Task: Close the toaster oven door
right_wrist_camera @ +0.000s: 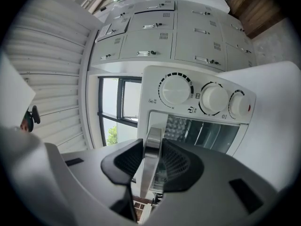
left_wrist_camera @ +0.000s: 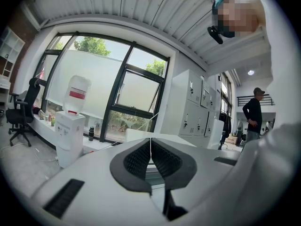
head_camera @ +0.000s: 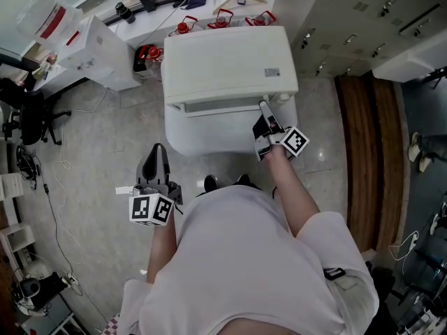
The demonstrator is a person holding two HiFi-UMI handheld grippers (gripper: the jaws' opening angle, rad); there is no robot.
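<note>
A white toaster oven (head_camera: 223,65) stands on a round white table (head_camera: 188,142) in front of me. In the right gripper view its front shows three knobs (right_wrist_camera: 214,98) and a glass door (right_wrist_camera: 202,131). My right gripper (head_camera: 265,110) is at the oven's front right, shut on the silver door handle (right_wrist_camera: 153,140), which runs between the dark pads (right_wrist_camera: 181,161). The door stands close to the oven's front; I cannot tell whether a gap is left. My left gripper (head_camera: 156,149) hangs low to the left of the table, shut with nothing in it (left_wrist_camera: 150,147).
A water dispenser (head_camera: 98,54) stands at the back left, with an office chair (head_camera: 28,117) further left. Red-handled items (head_camera: 220,19) sit behind the oven by the window. Grey lockers (head_camera: 363,19) line the right side. A person (left_wrist_camera: 254,117) stands far off.
</note>
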